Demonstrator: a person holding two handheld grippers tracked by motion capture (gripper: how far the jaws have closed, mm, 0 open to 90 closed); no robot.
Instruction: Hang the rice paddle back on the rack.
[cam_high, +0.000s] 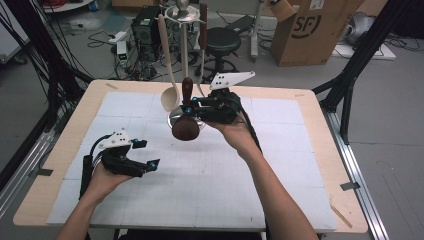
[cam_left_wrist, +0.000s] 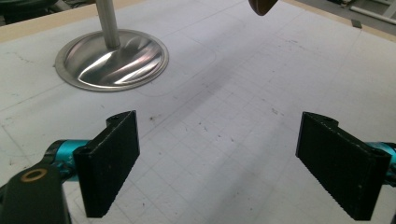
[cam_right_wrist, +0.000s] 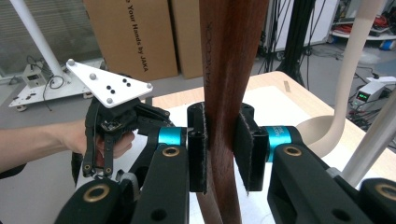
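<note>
A dark wooden spoon (cam_high: 186, 128) hangs upright, bowl down, just above the white mat in front of a metal utensil stand (cam_high: 184, 47). My right gripper (cam_high: 191, 107) is shut on its handle (cam_right_wrist: 231, 60), with both pads pressed against the wood. A cream ladle (cam_high: 169, 99) and another dark utensil (cam_high: 203, 25) hang from the stand's top. My left gripper (cam_high: 147, 153) rests low over the mat at the front left, open, with nothing between its fingers (cam_left_wrist: 112, 158). The stand's round steel base (cam_left_wrist: 112, 58) lies ahead of it.
The white gridded mat (cam_high: 210, 175) covers a wooden table. Behind the table stand a black stool (cam_high: 222, 40), a cardboard box (cam_high: 310, 30) and loose cables on the floor. Black frame legs (cam_high: 350, 75) rise at the right.
</note>
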